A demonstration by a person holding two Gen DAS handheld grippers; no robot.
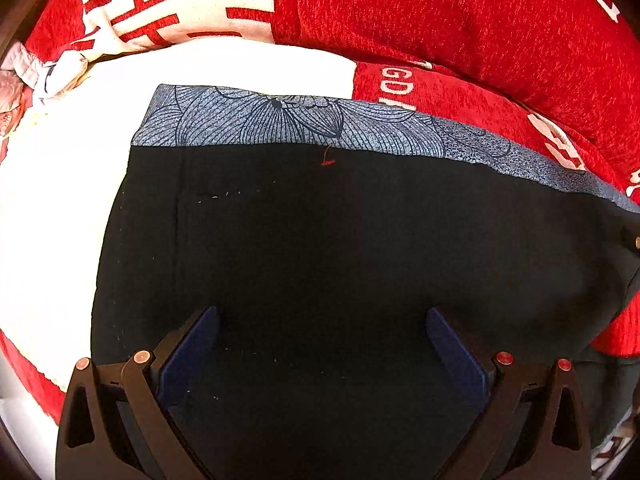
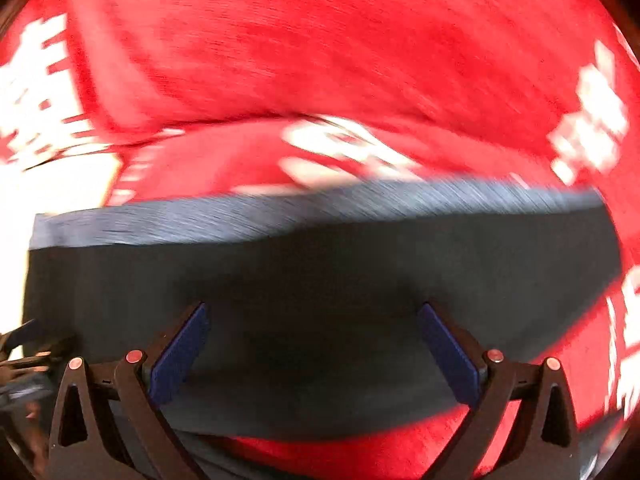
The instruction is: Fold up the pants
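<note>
Black pants [image 1: 340, 248] lie flat on a red and white cover, with a blue flower-patterned waistband [image 1: 280, 120] along their far edge. My left gripper [image 1: 322, 320] hovers over the black cloth, open, its blue pads [image 1: 192, 352] spread wide with nothing between them. The right wrist view is blurred by motion: the same pants [image 2: 320, 280] with their waistband [image 2: 280, 212] lie ahead, and my right gripper [image 2: 312, 320] is open above the near part of the cloth. A small red thread [image 1: 328, 162] sits just below the waistband.
A red cushion [image 1: 460, 16] with white lettering rises behind the pants. A white patch of the cover [image 1: 60, 200] lies to the left, and crumpled pale cloth [image 1: 24, 76] sits at the far left. The other gripper [image 2: 24, 360] shows at the right view's left edge.
</note>
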